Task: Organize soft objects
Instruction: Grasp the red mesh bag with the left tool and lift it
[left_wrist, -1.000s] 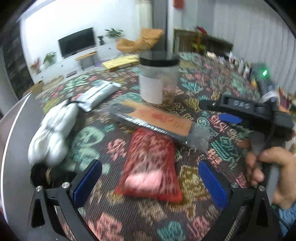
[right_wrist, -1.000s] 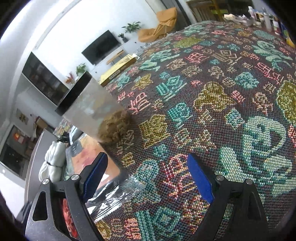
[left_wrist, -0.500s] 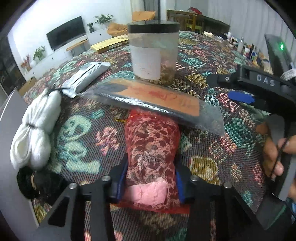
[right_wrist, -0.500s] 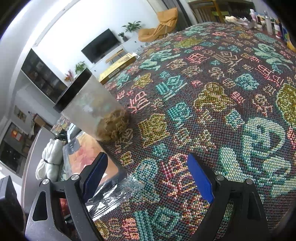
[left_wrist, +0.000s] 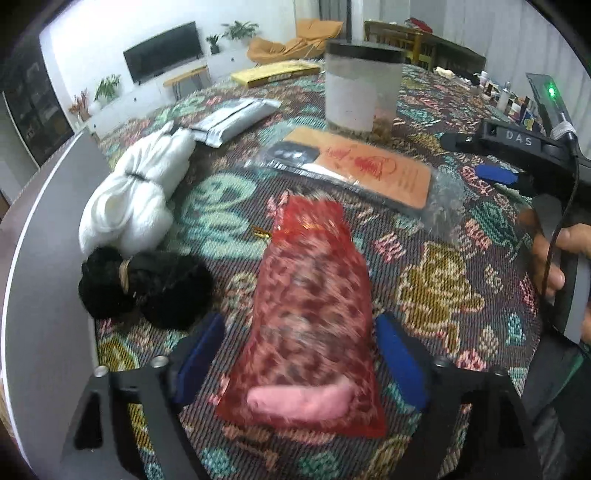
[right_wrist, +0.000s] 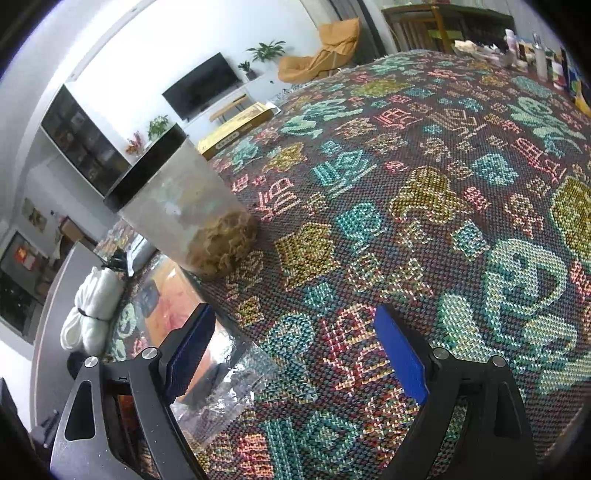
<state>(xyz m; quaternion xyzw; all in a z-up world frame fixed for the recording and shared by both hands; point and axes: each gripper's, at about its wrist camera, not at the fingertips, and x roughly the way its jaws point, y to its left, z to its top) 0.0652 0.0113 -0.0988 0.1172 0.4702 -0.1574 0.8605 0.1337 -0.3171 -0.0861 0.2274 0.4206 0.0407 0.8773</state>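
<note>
Left gripper is sitting over the red mesh bag, jaws standing wide after just opening; the bag is lying between the blue pads, which are not pressing on it. The bag is lying flat on the patterned cloth of the desk, long axis running away from the camera, something pink showing through the mesh at its near end. The picture is slightly blurred around the bag.

Just beside the bag, toward the grey desk edge, a black fuzzy bundle is lying; a white tied cloth bundle is touching it on the far side. Beyond the bag a clear plastic sleeve holding an orange card is lying flat, and behind that a clear jar with a black lid is standing upright. A grey flat packet is lying near the white bundle.

Right gripper is hovering over bare cloth, jaws wide, nothing between them; in the left wrist view a hand is gripping its handle. The jar is standing beyond its left finger, and the sleeve's corner is lying under that finger.
</note>
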